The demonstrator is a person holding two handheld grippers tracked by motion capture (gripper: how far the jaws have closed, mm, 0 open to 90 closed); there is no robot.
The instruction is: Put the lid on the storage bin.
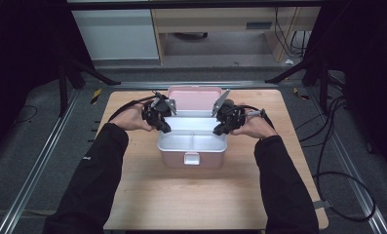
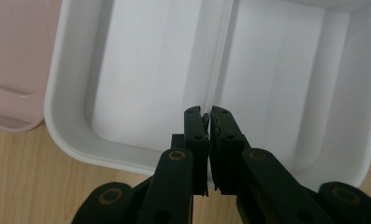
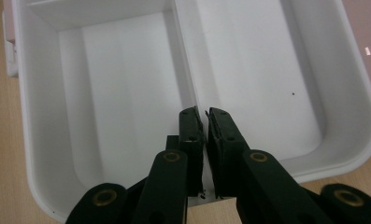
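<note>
Both grippers are holding the white tray's short end walls: left gripper (image 2: pixel 207 122) jaws are pinching one wall, right gripper (image 3: pixel 204 123) the opposite. The white tray (image 1: pixel 193 145) is sitting inside the open pink box (image 1: pixel 174 158) at mid-table (image 1: pixel 191 195), long axis running between equally near hands, divider crosswise.

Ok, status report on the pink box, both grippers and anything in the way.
Left gripper and right gripper shut, empty, at the white tray's two ends. Pink box open, lid back; both tray compartments empty. Nothing in the way.
</note>
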